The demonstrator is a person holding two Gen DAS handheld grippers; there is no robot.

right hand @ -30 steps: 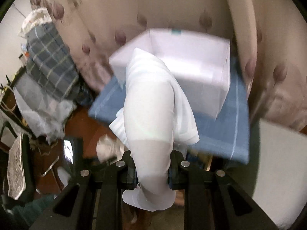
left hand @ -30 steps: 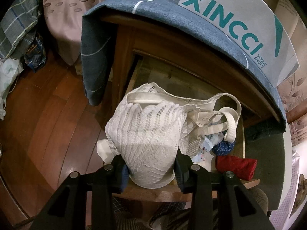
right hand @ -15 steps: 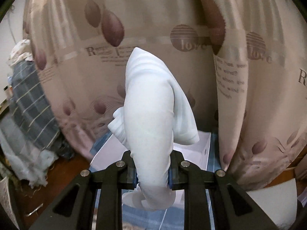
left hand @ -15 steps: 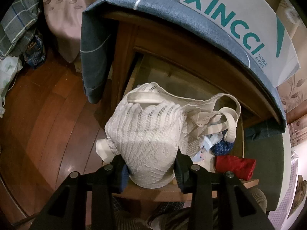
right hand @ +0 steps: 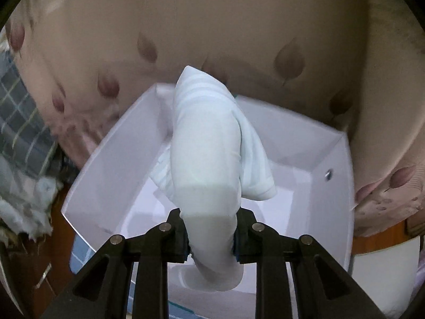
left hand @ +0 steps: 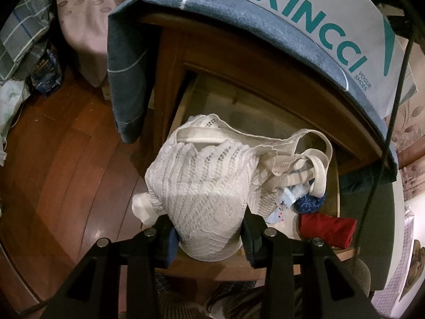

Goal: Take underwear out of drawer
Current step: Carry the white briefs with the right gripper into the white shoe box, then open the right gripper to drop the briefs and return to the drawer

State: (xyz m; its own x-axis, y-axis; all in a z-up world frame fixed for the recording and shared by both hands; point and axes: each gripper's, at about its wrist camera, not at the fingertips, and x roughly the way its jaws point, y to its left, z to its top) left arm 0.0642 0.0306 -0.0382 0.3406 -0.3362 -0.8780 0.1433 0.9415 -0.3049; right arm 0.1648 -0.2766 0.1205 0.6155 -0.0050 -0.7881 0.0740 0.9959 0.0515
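Left wrist view: the open drawer (left hand: 333, 178) holds a red roll (left hand: 328, 227) and patterned pieces, while the left gripper (left hand: 209, 235) clamps lace underwear (left hand: 202, 188) above its front edge. Right gripper (right hand: 211, 235) jaws pinch pale underwear (right hand: 207, 159) over a white box (right hand: 321, 186).

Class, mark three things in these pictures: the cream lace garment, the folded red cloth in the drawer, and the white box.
cream lace garment (left hand: 204, 196), left wrist view, on its knitted front panel.
folded red cloth (left hand: 328, 228), left wrist view, on its top face.
white box (right hand: 334, 186), right wrist view, on its inner right wall.
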